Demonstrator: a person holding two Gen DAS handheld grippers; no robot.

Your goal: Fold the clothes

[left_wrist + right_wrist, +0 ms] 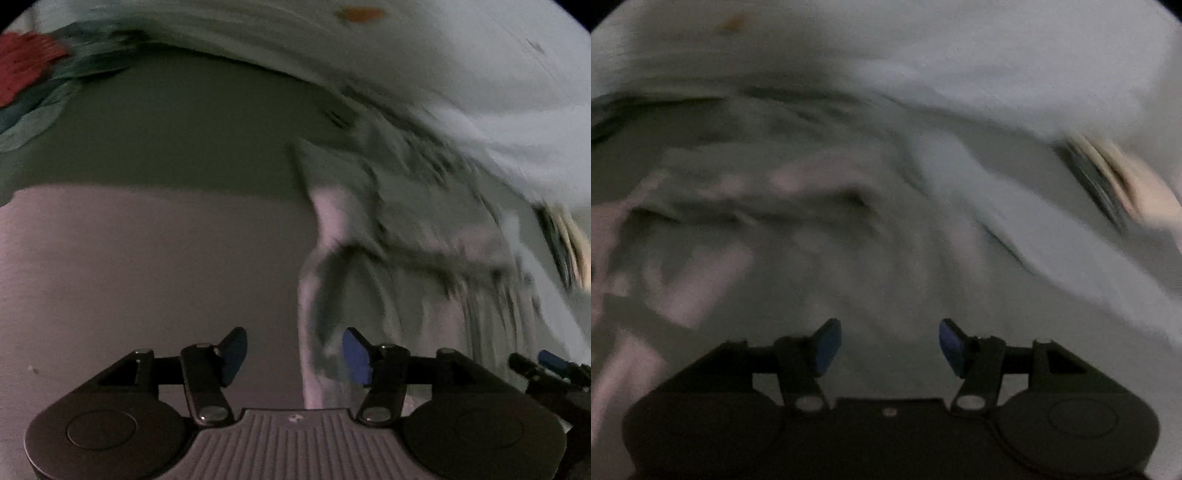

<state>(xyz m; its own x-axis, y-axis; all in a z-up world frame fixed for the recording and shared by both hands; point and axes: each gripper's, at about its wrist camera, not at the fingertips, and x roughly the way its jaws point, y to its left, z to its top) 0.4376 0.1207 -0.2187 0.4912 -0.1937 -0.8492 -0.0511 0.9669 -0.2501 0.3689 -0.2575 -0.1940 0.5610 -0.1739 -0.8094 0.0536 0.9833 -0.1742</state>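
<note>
- Left wrist view: one pale crumpled garment [388, 236] lies right of centre on the flat surface [147, 258]; one teal-and-red cloth [33, 85] sits far left. Your left gripper [293, 356] is wide open, empty, right pad beside the garment's edge. Your right gripper [550, 363] shows at lower right.
- Right wrist view: the one garment [812, 221], blurred, fills the frame. Your right gripper [890, 347] is spread wide above it, holding nothing.
</note>
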